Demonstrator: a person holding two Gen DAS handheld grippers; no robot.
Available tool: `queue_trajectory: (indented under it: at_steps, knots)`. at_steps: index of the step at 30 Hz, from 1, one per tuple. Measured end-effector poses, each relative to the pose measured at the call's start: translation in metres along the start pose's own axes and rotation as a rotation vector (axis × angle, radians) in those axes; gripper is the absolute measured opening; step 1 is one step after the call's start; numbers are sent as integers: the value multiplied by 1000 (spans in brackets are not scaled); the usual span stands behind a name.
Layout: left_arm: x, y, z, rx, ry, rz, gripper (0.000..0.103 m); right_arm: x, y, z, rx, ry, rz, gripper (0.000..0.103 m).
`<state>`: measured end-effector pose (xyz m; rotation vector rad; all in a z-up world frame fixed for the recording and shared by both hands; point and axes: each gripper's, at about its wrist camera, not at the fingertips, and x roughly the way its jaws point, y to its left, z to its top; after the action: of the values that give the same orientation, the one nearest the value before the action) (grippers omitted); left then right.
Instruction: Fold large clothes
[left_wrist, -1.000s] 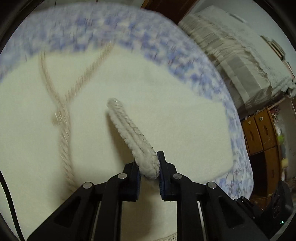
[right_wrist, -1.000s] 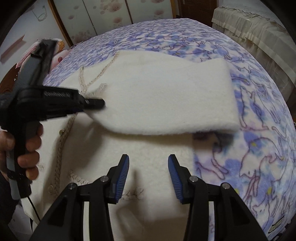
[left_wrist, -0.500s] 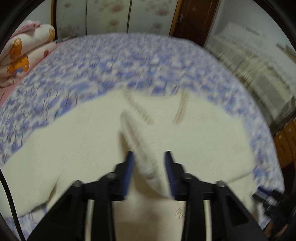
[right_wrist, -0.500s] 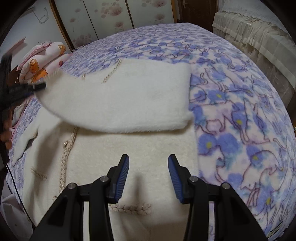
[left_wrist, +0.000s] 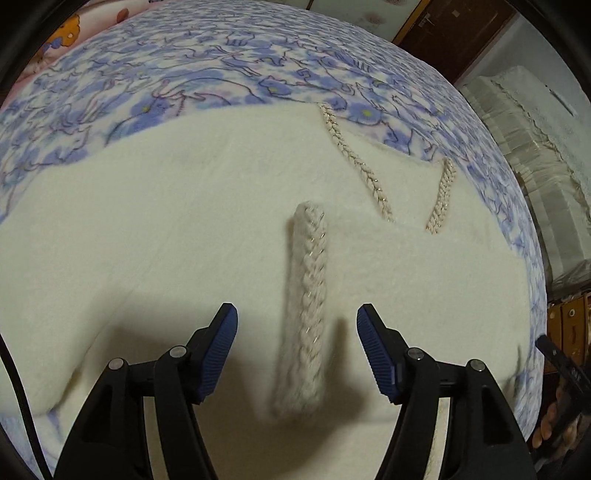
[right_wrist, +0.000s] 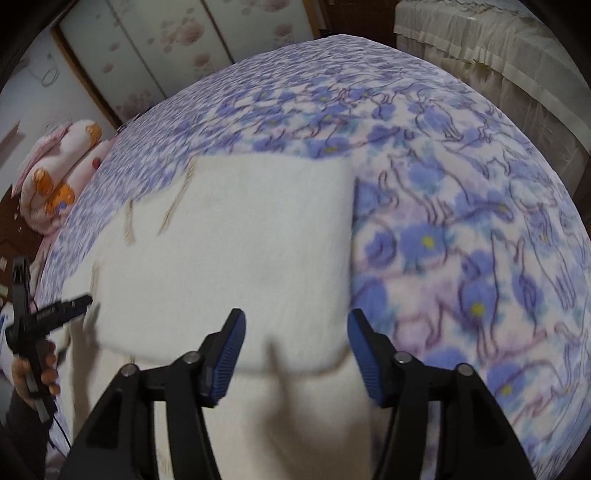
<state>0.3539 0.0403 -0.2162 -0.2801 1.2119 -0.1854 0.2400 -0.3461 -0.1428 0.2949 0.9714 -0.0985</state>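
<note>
A large cream fleece jacket (left_wrist: 184, 229) with braided trim lies spread on the bed. In the left wrist view its sleeve cuff (left_wrist: 306, 295), edged with braid, drops between the jaws of my left gripper (left_wrist: 296, 336), which is open and holds nothing. In the right wrist view the sleeve (right_wrist: 240, 258) lies folded across the jacket body. My right gripper (right_wrist: 295, 339) is open just above the sleeve's near edge, empty. The left gripper (right_wrist: 48, 317) also shows at the far left of the right wrist view.
The bed is covered by a blue and white floral blanket (right_wrist: 461, 221). A pink bear-print quilt (right_wrist: 59, 173) lies at the far left. A second bed with beige covers (right_wrist: 498, 48) stands to the right. Wooden drawers (left_wrist: 569, 325) stand beyond the bed edge.
My left gripper carried the sleeve cuff across the jacket, then opened and let it go. The sleeve now lies folded over the body. My right gripper opened wider and moved over the sleeve.
</note>
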Motion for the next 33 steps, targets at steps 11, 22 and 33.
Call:
queue_trajectory:
  at_steps: [11, 22, 33]
  knots:
    - [13, -42, 38, 104, -55, 29, 14, 67, -19, 58, 69, 44, -28, 19]
    - [18, -50, 29, 142, -91, 123, 22, 46, -25, 47, 56, 3, -111, 29]
    - [-20, -97, -28, 245, -70, -6, 32, 10, 68, -31, -208, -16, -12, 29]
